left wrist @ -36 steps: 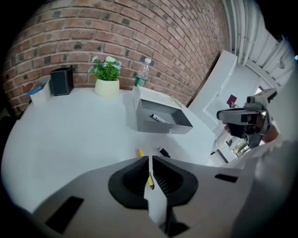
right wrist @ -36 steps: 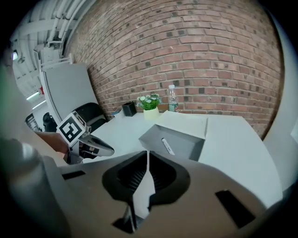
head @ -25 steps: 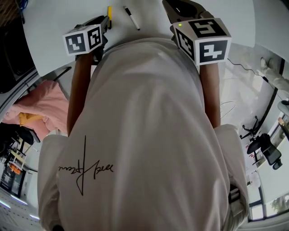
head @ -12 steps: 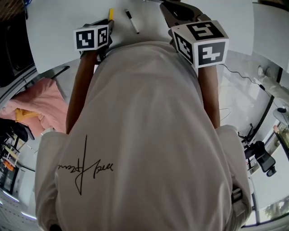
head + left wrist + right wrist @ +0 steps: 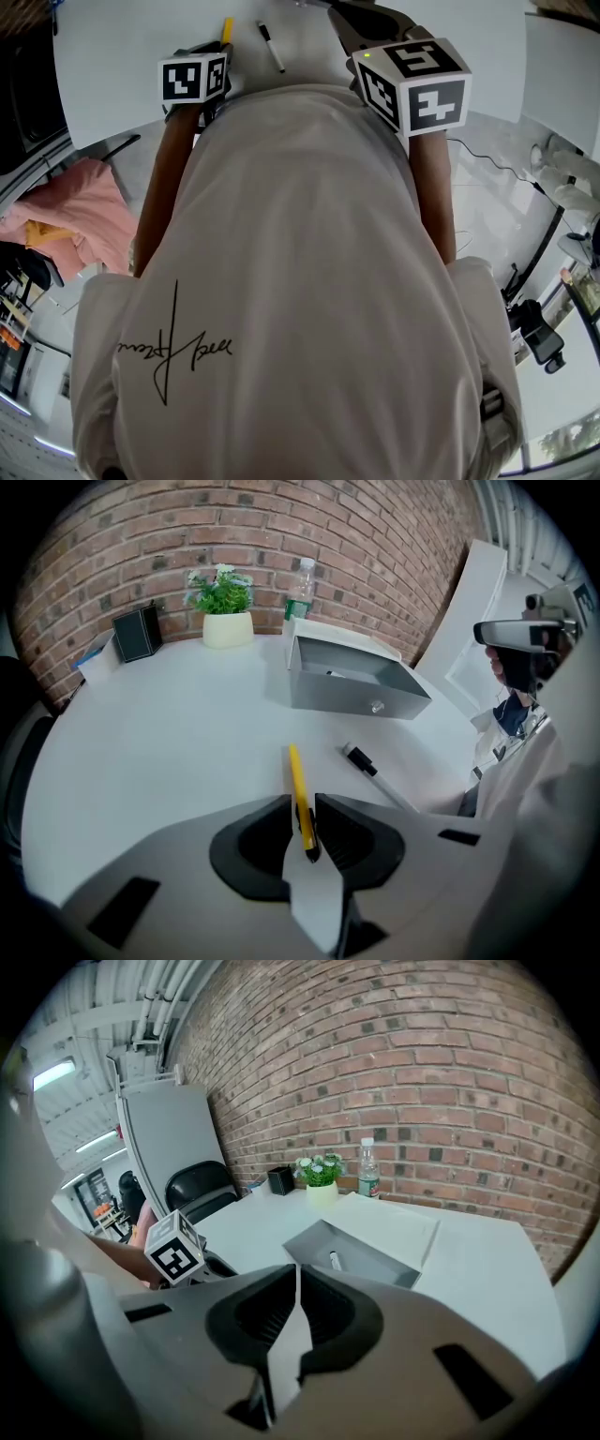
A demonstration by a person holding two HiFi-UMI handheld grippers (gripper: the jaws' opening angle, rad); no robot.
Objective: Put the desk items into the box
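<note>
My left gripper [image 5: 302, 803] is shut on a yellow pen [image 5: 298, 778], which sticks out forward between the jaws over the white table [image 5: 169, 733]. In the head view the yellow pen [image 5: 226, 28] shows just ahead of the left gripper [image 5: 217, 52]. A black-capped white marker [image 5: 370, 766] lies on the table to its right, also seen as the marker [image 5: 271, 47]. Farther back stands the open grey box [image 5: 352, 682] with a small white item inside [image 5: 335, 1260]. My right gripper [image 5: 296, 1283] is shut with nothing in it, held above the table near the box [image 5: 352, 1251].
A potted plant [image 5: 225, 621], a plastic bottle [image 5: 298, 591] and a black pen holder [image 5: 138, 632] stand at the table's far edge by a brick wall. A black chair [image 5: 202, 1190] is at the left. The person's shirt [image 5: 300, 281] hides the near table edge.
The left gripper has shifted a little to the right and forward with the yellow pen. The right gripper has barely moved. The marker lies where it was.
</note>
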